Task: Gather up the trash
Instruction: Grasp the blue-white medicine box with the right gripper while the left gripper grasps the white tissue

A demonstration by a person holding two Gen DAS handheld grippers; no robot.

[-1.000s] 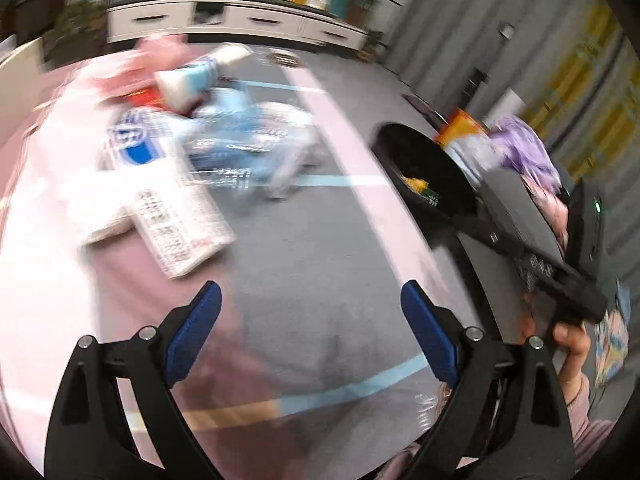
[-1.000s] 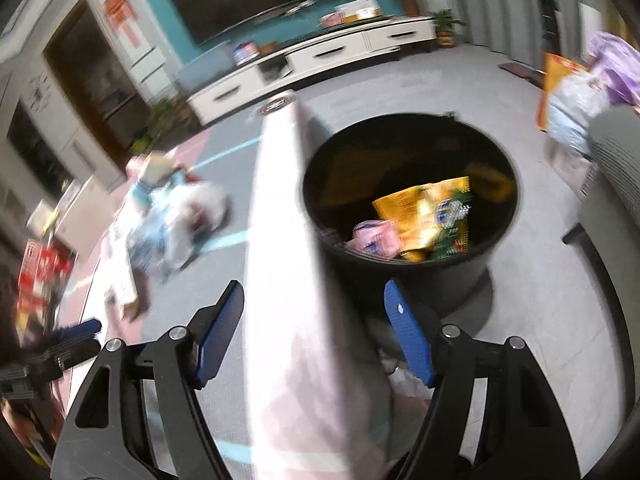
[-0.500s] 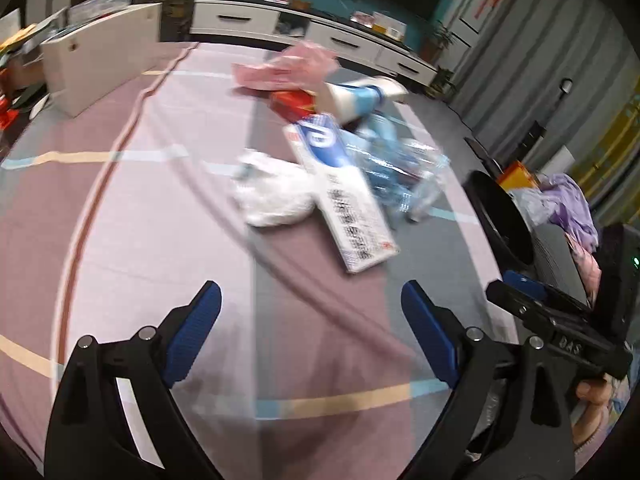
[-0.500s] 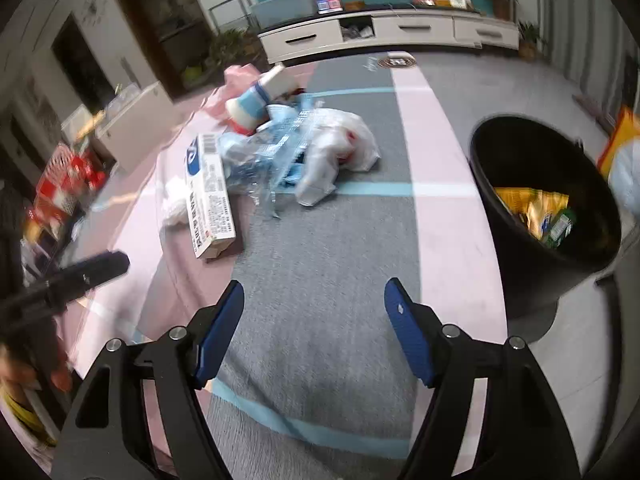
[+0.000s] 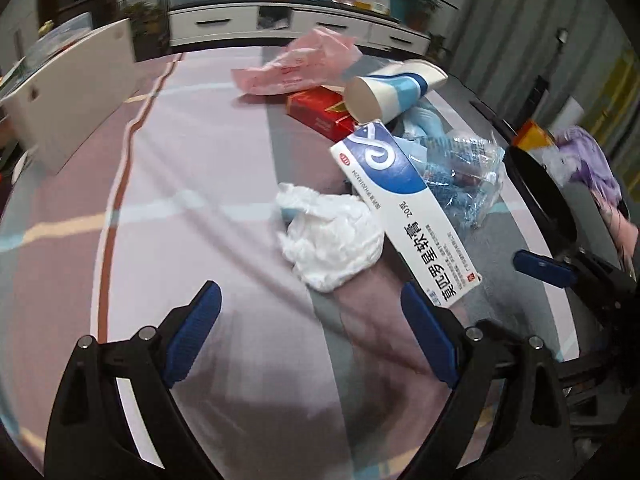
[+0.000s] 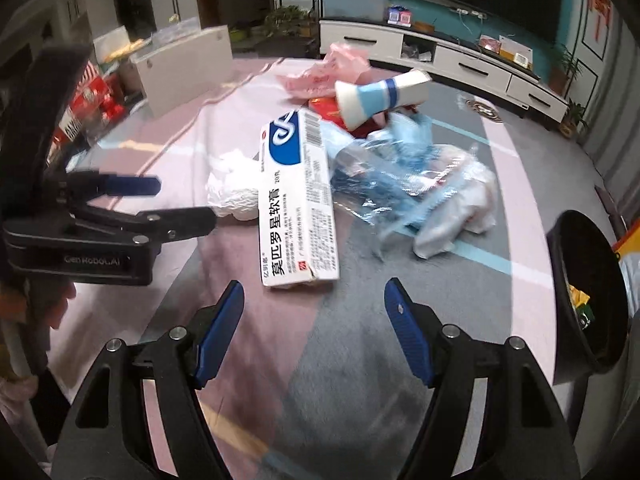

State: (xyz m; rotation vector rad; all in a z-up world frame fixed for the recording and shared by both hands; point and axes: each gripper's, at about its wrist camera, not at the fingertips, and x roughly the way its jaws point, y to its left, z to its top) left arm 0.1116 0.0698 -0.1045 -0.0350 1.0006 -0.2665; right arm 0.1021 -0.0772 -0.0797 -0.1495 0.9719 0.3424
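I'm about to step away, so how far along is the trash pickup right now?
Done: the black bin already holds a few wrappers. In hand: nothing; the left gripper and right gripper both hover with jaws open and empty. Left: a pile on the rug, namely the white and blue box, crumpled tissue, paper cup, pink bag, red box and clear plastic bags.

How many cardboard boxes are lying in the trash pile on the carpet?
2. The white-and-blue ointment box lies nearest, beside the crumpled white tissue. The red box sits under the paper cup. Others may be hidden.
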